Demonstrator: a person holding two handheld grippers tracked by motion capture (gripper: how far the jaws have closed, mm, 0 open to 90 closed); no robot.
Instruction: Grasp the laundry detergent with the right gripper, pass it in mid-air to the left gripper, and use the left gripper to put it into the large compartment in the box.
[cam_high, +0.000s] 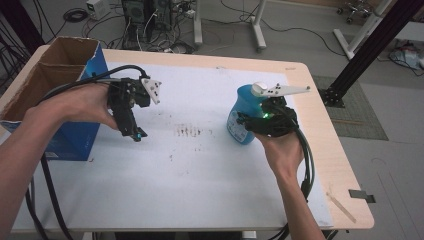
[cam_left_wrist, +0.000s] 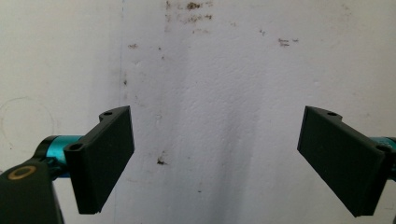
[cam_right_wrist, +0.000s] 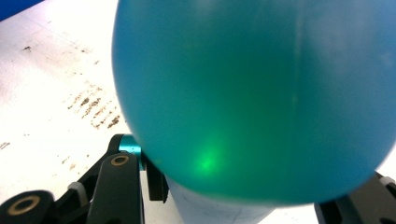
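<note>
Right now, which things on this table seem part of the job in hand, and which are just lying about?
Likely in use:
- blue bottle, between the fingers of the right gripper
- left gripper, open above the white mat
- brown stains on the mat, possibly to be cleaned

Lying about:
- cardboard box at the left edge
- wooden stick near the right corner

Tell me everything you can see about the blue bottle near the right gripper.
The blue bottle is a rounded, translucent plastic bottle with a white cap on top and a label low on its side. It stands upright on the white table cover, right of the brown stains. The right gripper has its jaws on either side of the bottle's body, closed against it. A green light from the gripper glows on the blue plastic.
</note>
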